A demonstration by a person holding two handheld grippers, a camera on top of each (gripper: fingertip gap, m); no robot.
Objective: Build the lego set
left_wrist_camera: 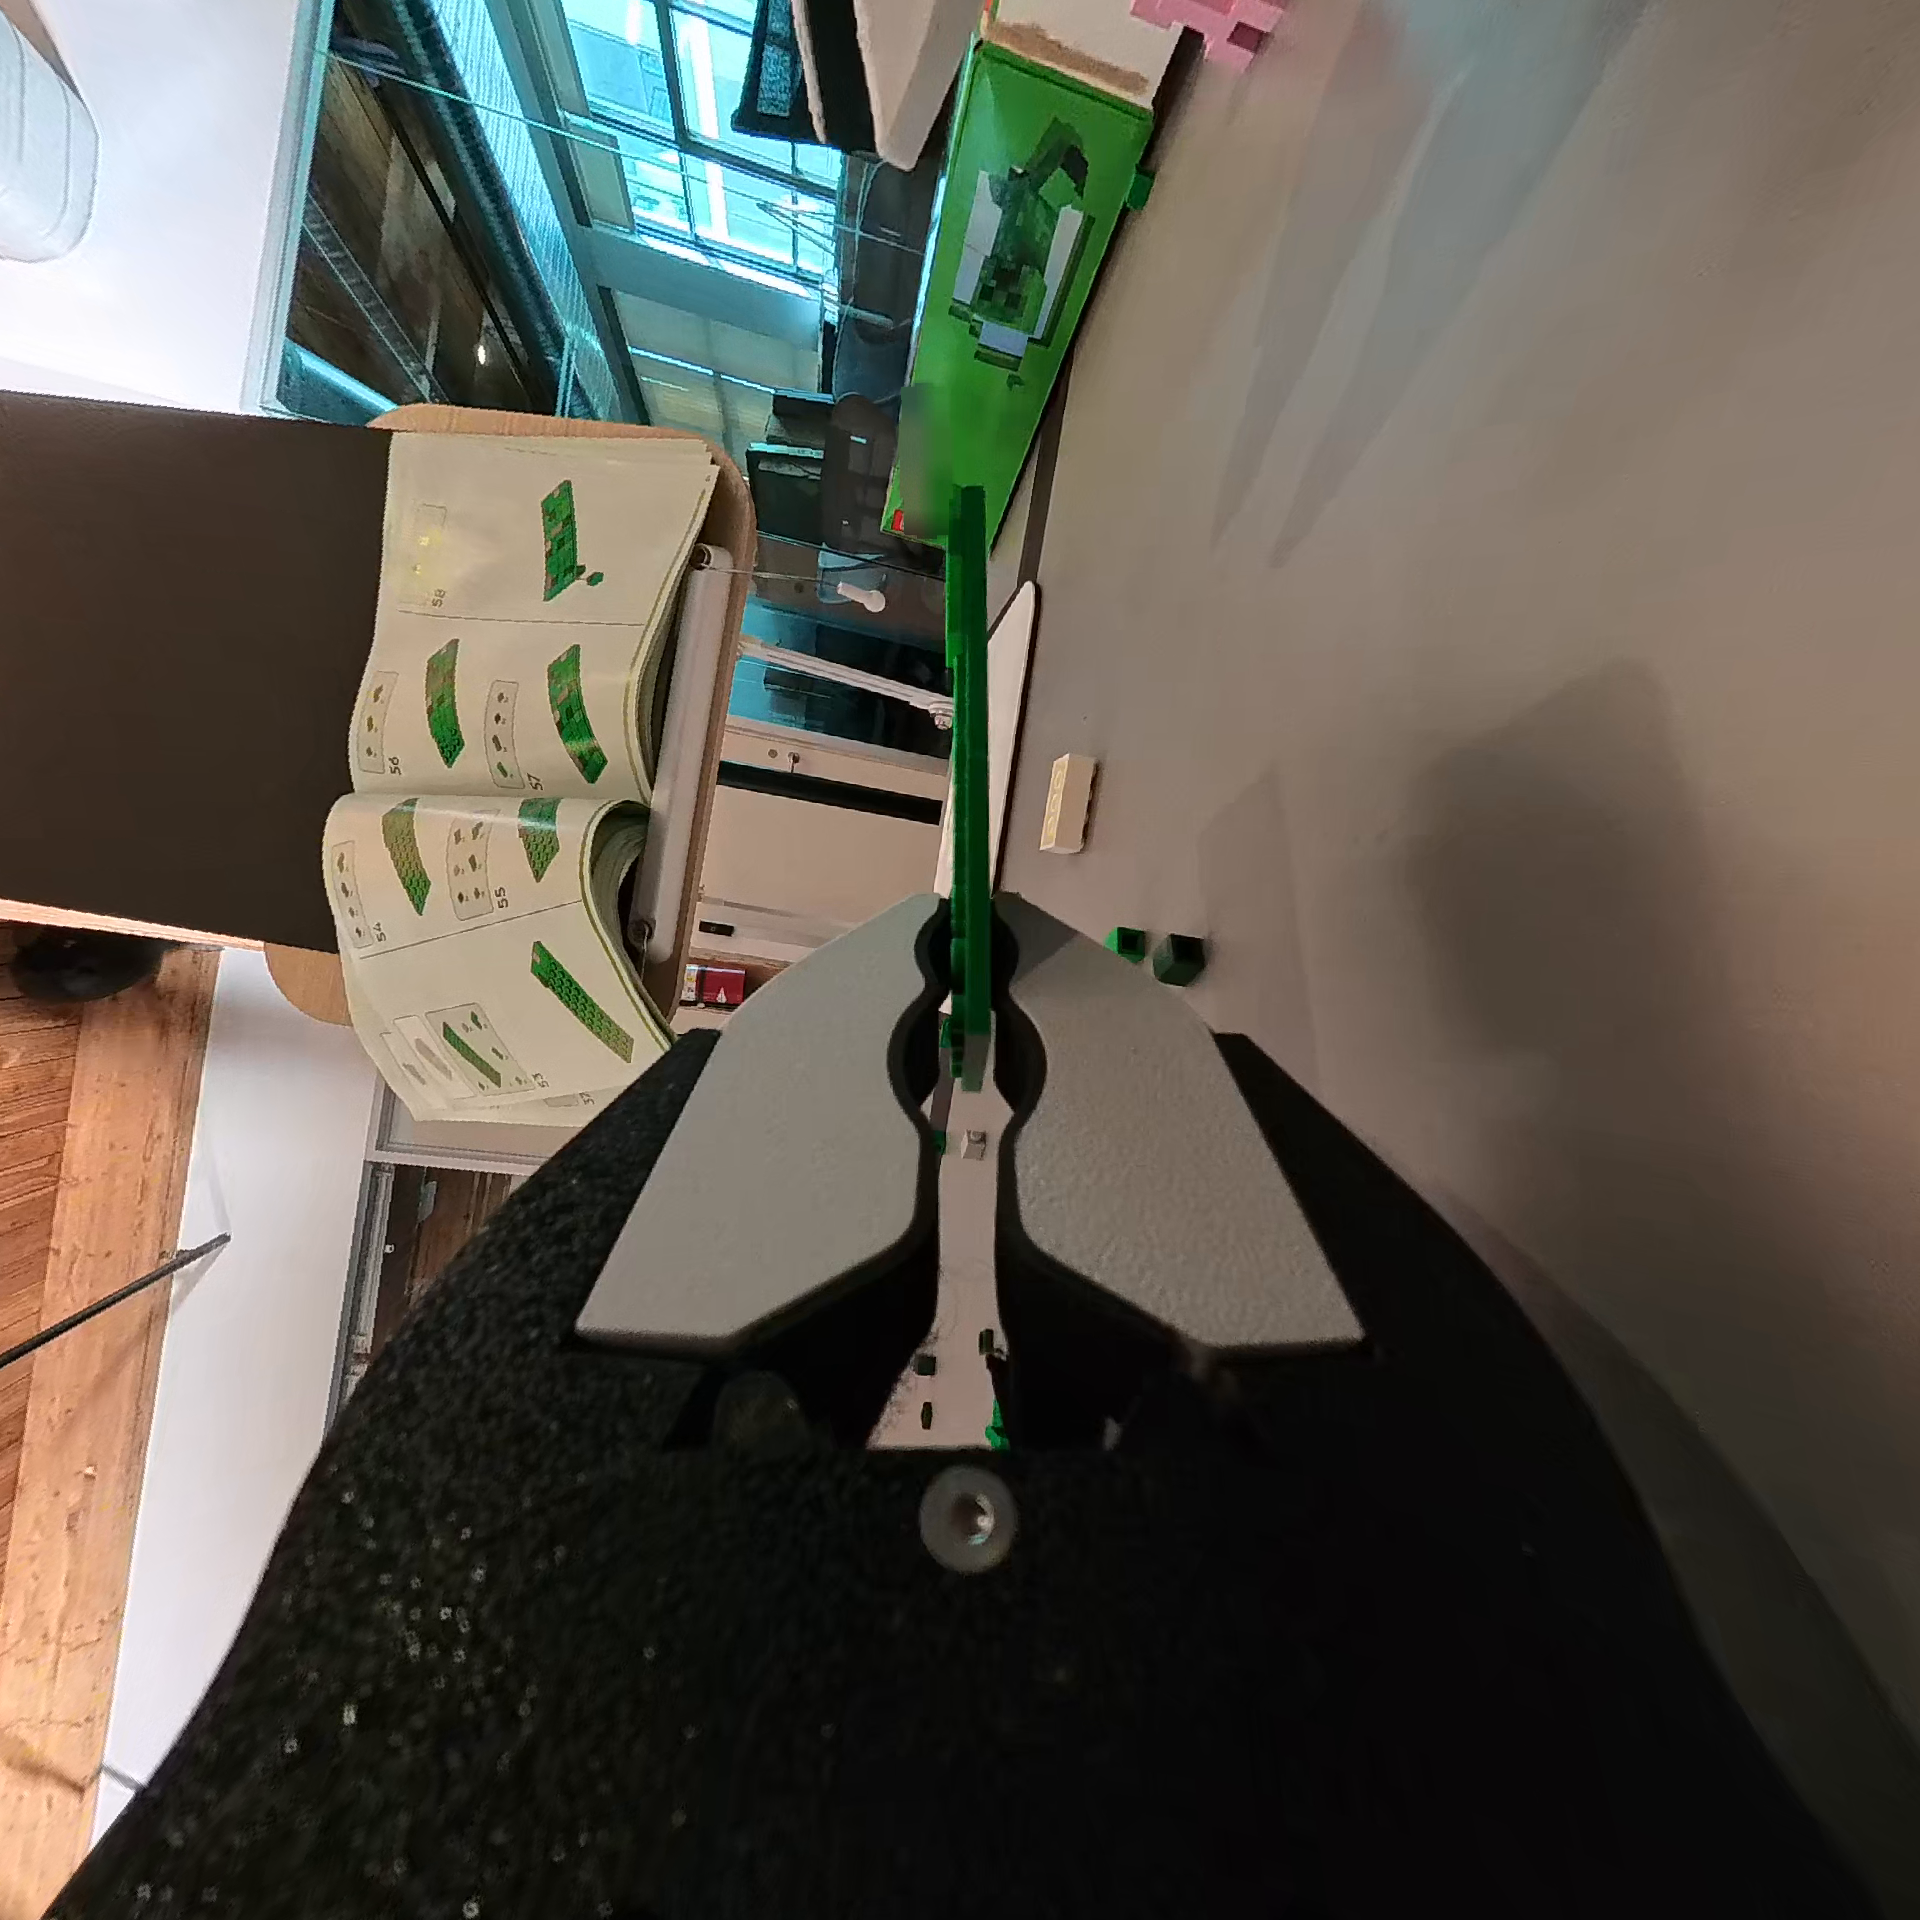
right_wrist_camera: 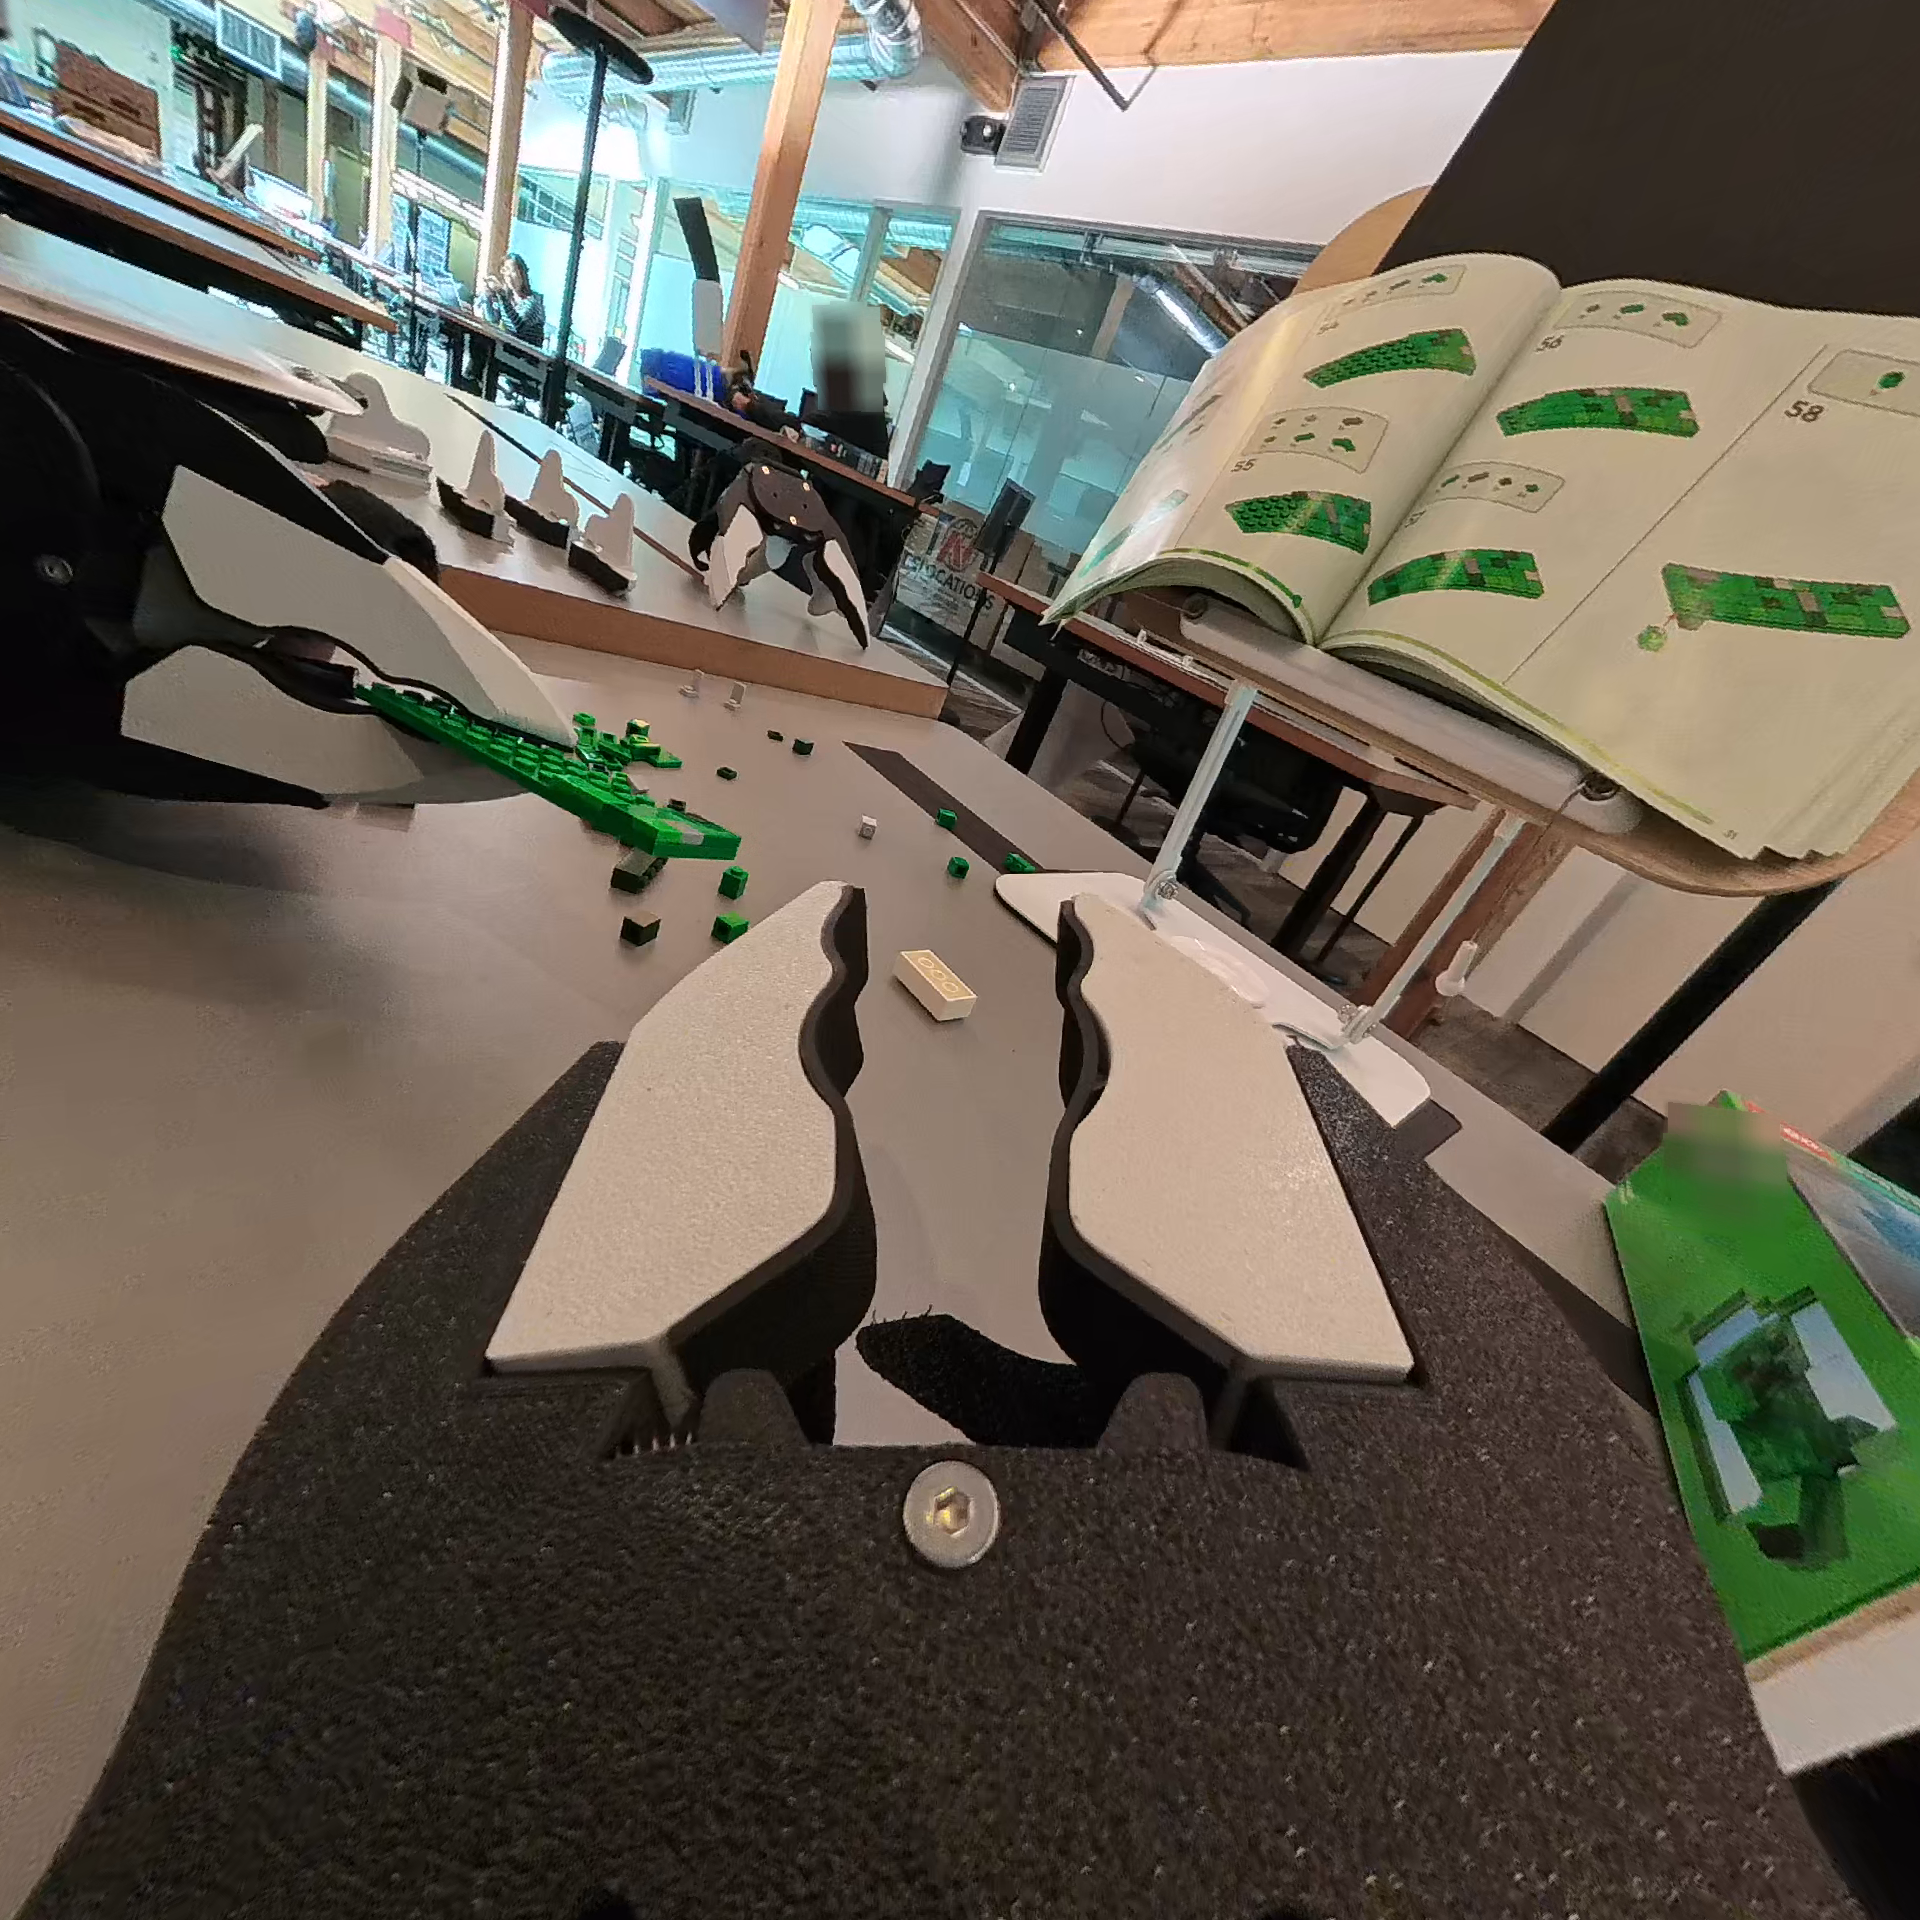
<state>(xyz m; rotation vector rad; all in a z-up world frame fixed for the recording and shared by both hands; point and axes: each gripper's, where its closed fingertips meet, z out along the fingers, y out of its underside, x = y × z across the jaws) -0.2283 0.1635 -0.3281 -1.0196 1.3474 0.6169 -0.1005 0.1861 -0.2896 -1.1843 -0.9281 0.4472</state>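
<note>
My left gripper (left_wrist_camera: 971, 935) is rolled on its side and shut on the edge of a long green Lego plate (left_wrist_camera: 968, 727), which sticks out ahead of it above the grey table (left_wrist_camera: 1455, 520). In the right wrist view the same plate (right_wrist_camera: 561, 774), with green and grey tiles on top, is held in the left gripper (right_wrist_camera: 488, 717) just above the table. My right gripper (right_wrist_camera: 961, 904) is open and empty, low over the table. A cream brick (right_wrist_camera: 935, 985) lies just beyond its fingertips; it also shows in the left wrist view (left_wrist_camera: 1070, 802).
Several small green pieces (right_wrist_camera: 727, 925) are scattered on the table (right_wrist_camera: 312, 1091). An open instruction booklet (right_wrist_camera: 1558, 499) rests on a stand (right_wrist_camera: 1195, 935) at the right. The green set box (right_wrist_camera: 1787, 1403) lies at the right edge. Other grippers (right_wrist_camera: 784, 551) rest on a far table. Across from one pair of fingers to the other is roughly 15 cm. Both grippers' tips are roughly 15 cm from the cream brick (right_wrist_camera: 935, 985).
</note>
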